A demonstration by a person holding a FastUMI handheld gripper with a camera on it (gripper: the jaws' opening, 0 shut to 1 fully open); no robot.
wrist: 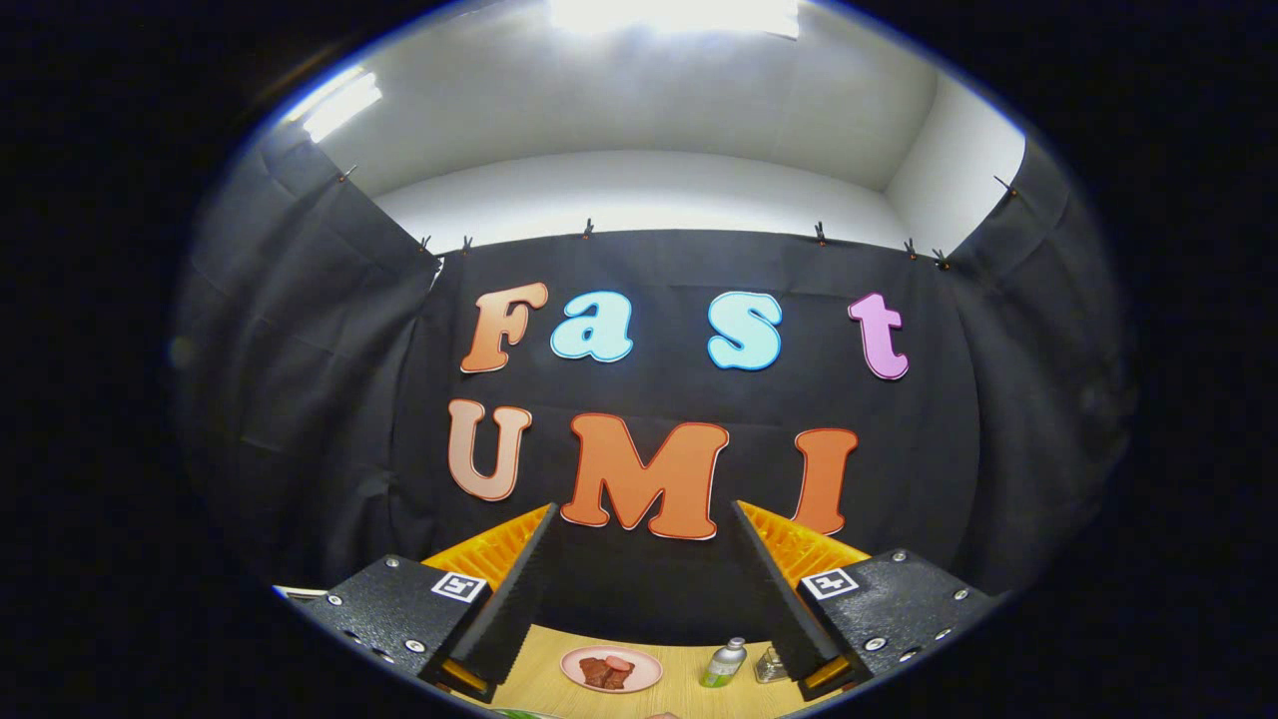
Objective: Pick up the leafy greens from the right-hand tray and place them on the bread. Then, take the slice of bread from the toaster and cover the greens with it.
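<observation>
Wooden table top point(699, 699), pale and grained, seen between and below the gripper point(639, 519) fingers. Fingers spread wide apart, nothing held between them, tips raised against the black cloth booth wall point(300, 399). On the table, between the fingers and ahead: pink plate point(611, 668) carrying reddish-brown slices (meat, by the look of it). Just to the right of the plate, small bottle point(723, 663) with a green label and silver cap, standing upright. Beside the bottle, close to the right finger, small clear item point(769, 665), too small to identify. Sliver of green point(519, 713) at the nearest table margin, left of the plate, possibly the leafy greens; cannot confirm. Above the cloth, white wall and ceiling point(639, 130) with bright lights.
</observation>
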